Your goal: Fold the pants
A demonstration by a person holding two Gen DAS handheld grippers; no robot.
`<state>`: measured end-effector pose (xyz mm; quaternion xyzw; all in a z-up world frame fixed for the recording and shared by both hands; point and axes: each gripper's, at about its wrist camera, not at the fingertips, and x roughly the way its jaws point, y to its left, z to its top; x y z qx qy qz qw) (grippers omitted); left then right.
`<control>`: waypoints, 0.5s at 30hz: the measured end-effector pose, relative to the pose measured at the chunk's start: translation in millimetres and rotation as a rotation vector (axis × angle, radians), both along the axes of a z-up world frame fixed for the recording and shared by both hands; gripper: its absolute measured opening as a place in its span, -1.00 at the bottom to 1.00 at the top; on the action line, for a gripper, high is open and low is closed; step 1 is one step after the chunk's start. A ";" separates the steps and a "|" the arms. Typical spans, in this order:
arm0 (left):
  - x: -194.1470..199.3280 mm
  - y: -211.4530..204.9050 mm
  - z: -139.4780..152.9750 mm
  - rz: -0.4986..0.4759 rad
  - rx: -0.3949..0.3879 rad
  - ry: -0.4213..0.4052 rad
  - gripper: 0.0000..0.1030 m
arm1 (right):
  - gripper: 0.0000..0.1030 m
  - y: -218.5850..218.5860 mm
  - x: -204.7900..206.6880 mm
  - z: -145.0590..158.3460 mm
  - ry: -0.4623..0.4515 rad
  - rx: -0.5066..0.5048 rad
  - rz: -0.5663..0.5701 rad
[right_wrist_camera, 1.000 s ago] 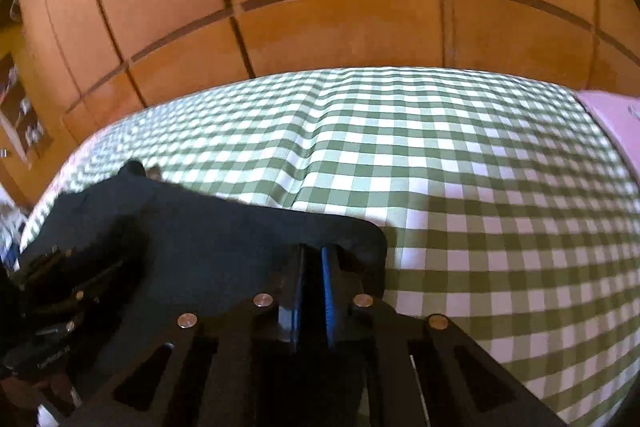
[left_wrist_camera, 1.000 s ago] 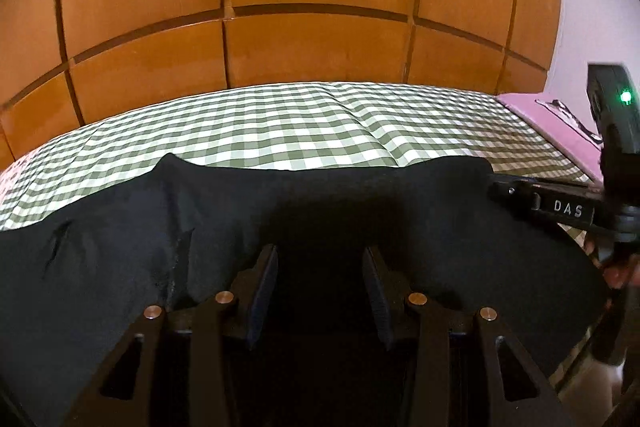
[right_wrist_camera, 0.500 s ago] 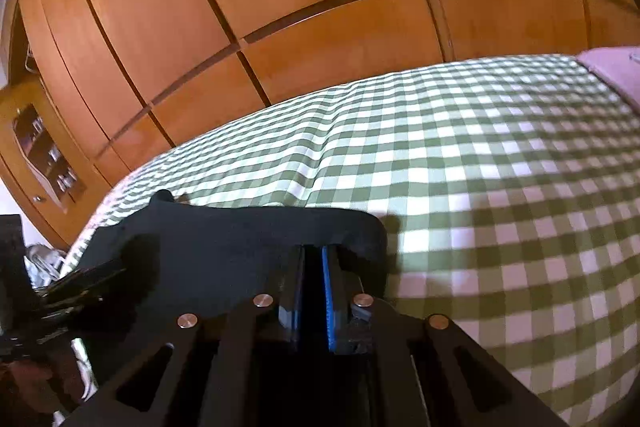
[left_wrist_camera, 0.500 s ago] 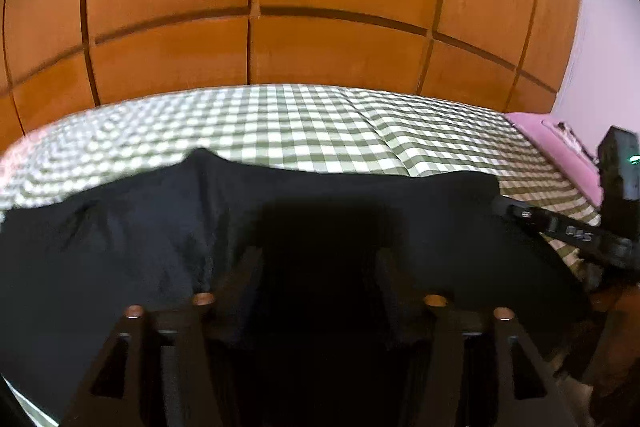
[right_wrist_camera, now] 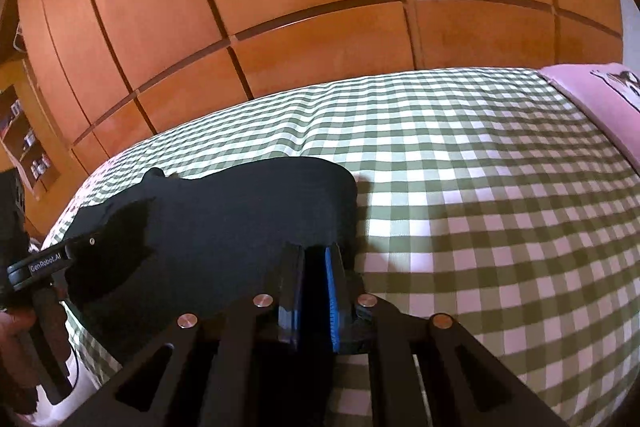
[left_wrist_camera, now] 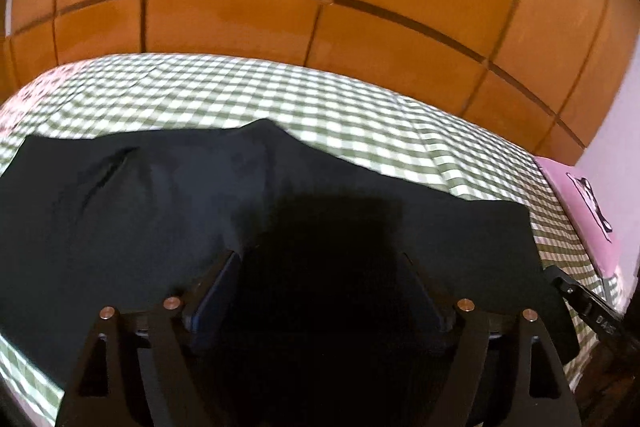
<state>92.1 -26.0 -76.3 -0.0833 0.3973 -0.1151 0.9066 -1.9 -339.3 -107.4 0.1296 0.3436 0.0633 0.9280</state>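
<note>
**Black pants flat on checked bed, left jaws released, right jaws nearly together**

Black fabric, the pants (left_wrist_camera: 168,211), lies spread in a broad band along the near edge of the bed (left_wrist_camera: 248,95), which carries a green-and-white checked cover. The far edge of the garment rises to a small peak near its middle; a short crease shows toward its left end. In the right wrist view the pants (right_wrist_camera: 240,223) end in a rounded corner, with open checked cover beyond it toward the right edge of the bed.

The left gripper (left_wrist_camera: 320,275) stands over the garment with its jaws wide apart; they have just been opening, and the fabric lies below them, not pinched. The right gripper (right_wrist_camera: 314,259) sits at the rounded corner with its jaws almost together, a narrow dark gap between the blue pads; whether cloth sits in that gap cannot be told.

A pink pillow (right_wrist_camera: 592,103) lies at the right end of the bed. Orange wooden panelling (left_wrist_camera: 320,7) rises behind the far edge. A hand (right_wrist_camera: 12,339) holds the left gripper's handle at the near left corner.
</note>
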 end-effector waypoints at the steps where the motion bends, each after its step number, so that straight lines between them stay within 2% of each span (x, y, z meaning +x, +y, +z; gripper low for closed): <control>1: -0.3 1.7 -1.7 0.000 -0.002 0.011 0.61 | -0.81 0.9 -0.3 0.7 0.002 -0.001 -0.005; 5: 0.1 2.4 -15.0 -0.017 -0.019 0.103 0.67 | -0.81 2.7 -2.7 2.3 0.011 -0.014 -0.018; 11: -4.6 -12.3 -13.0 -0.081 -0.035 0.095 0.72 | -0.81 -3.4 -8.3 6.7 0.021 0.033 -0.056; 15: -4.4 -17.8 -13.7 -0.103 -0.050 0.098 0.68 | -0.81 -12.9 -24.0 10.7 -0.019 0.100 -0.108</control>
